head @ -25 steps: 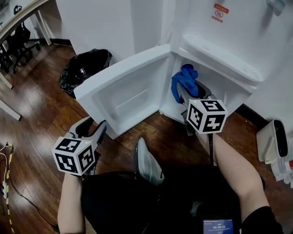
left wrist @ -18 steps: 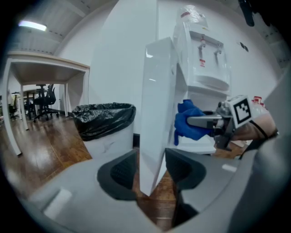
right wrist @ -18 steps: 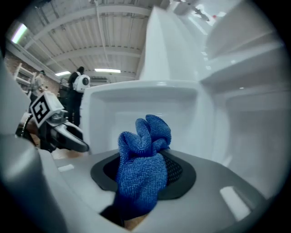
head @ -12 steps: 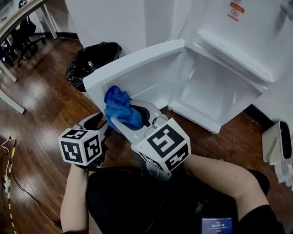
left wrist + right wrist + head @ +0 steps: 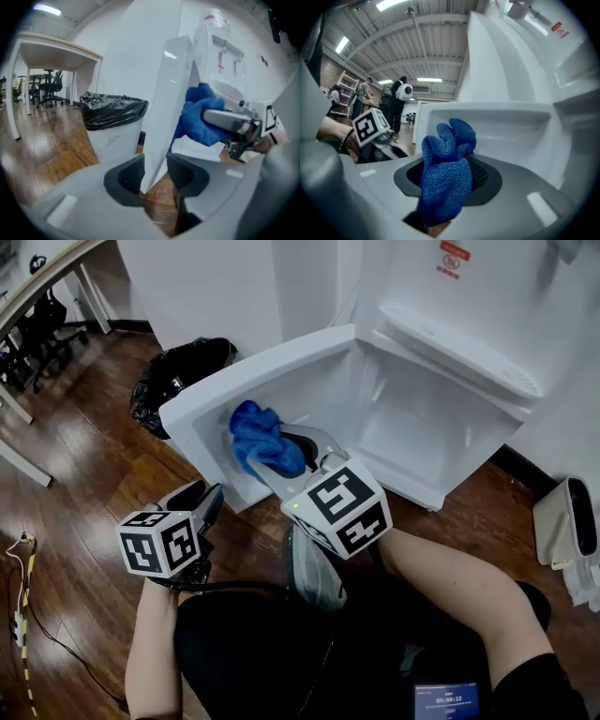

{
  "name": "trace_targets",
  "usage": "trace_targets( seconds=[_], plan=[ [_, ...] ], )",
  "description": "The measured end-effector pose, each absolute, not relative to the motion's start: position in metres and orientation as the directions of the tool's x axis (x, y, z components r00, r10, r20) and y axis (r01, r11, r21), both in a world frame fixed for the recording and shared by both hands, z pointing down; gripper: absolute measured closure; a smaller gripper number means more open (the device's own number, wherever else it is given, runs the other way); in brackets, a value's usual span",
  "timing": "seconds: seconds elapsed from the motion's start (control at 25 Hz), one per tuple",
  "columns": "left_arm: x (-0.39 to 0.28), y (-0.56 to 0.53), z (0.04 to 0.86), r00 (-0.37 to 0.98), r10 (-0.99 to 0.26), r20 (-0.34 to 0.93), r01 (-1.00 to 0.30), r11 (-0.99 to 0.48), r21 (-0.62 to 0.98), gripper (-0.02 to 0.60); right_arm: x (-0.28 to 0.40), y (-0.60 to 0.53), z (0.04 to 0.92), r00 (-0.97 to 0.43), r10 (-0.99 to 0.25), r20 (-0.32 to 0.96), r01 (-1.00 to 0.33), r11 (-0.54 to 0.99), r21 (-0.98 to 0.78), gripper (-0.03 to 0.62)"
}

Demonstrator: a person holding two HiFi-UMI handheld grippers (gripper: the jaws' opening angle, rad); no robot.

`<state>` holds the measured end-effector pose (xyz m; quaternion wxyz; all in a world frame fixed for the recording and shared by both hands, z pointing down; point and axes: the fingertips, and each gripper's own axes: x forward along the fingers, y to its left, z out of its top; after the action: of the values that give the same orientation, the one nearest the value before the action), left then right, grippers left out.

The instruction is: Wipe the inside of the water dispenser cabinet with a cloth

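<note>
Cloth (image 5: 261, 435): blue and bunched, sticking out past the jaw tips. Up against the inner face of the open cabinet door (image 5: 309, 381), toward its free end and well apart from the cabinet cavity (image 5: 422, 432).
Right gripper (image 5: 269, 452): clenched on the cloth, with a thick wad between the pads.
Left gripper (image 5: 204, 506): astride the door's lower outer corner. Jaws just been closing with the door edge between them, pads seemingly pressed on both faces.
Step in hand: probably wiping the door's inner panel while bracing the door.
Doing it well: keep the left grip firm so the door cannot swing away. Press with the wad only, never the hard jaw tips. Sweep in overlapping passes along the moulded recess and into its corners, then on to the cavity walls and floor.
Cloth direction: pointing away from the person, at the door panel.
Long axis: along the line of the right gripper's jaws, from pads to free tuft, with a short tail hanging below the pads.
Risk: possible slip of the wad under a hard scrub.
</note>
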<state>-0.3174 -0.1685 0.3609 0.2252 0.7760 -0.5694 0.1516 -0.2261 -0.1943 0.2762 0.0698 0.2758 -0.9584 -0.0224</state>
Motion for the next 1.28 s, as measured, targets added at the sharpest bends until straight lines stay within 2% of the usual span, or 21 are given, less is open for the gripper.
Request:
trace_targets(
  seconds=[0.24,0.32,0.48,0.64,0.8,0.96,1.12,1.2,1.28],
  plan=[
    [-0.314,-0.17,0.358,0.32,-0.821,0.473,-0.947,-0.265,0.181,0.45,-0.087,-0.277,0.3,-0.59,-0.793,0.15,-0.804,0.594,-0.025,0.43],
    [-0.315,-0.17,0.357,0.318,-0.824,0.469,-0.948,-0.264,0.179,0.485,-0.049,-0.293,0.292,-0.516,-0.848,0.119,-0.856,0.514,-0.055,0.43],
    [-0.314,-0.17,0.356,0.318,-0.824,0.469,-0.948,-0.27,0.169,0.488,-0.027,-0.308,0.282,-0.474,-0.876,0.089,-0.88,0.468,-0.076,0.428],
    [-0.312,-0.171,0.356,0.323,-0.822,0.469,-0.947,-0.277,0.165,0.476,-0.082,-0.283,0.312,-0.568,-0.806,0.165,-0.82,0.572,-0.024,0.428],
    [-0.308,-0.171,0.355,0.342,-0.818,0.462,-0.94,-0.291,0.181,0.453,-0.18,-0.231,0.344,-0.724,-0.645,0.245,-0.655,0.754,0.05,0.428],
    [-0.316,-0.17,0.36,0.31,-0.82,0.481,-0.95,-0.252,0.184,0.455,-0.252,-0.17,0.304,-0.865,-0.48,0.144,-0.481,0.876,0.031,0.428],
    [-0.318,-0.171,0.363,0.303,-0.813,0.498,-0.953,-0.246,0.178,0.486,-0.288,-0.119,0.264,-0.941,-0.332,0.064,-0.331,0.943,0.032,0.428],
    [-0.319,-0.169,0.361,0.306,-0.817,0.489,-0.952,-0.247,0.181,0.486,-0.291,-0.122,0.266,-0.947,-0.313,0.076,-0.312,0.95,0.027,0.428],
    [-0.318,-0.168,0.358,0.313,-0.824,0.472,-0.949,-0.253,0.187,0.476,-0.277,-0.147,0.282,-0.928,-0.354,0.114,-0.356,0.935,0.01,0.428]
  ],
)
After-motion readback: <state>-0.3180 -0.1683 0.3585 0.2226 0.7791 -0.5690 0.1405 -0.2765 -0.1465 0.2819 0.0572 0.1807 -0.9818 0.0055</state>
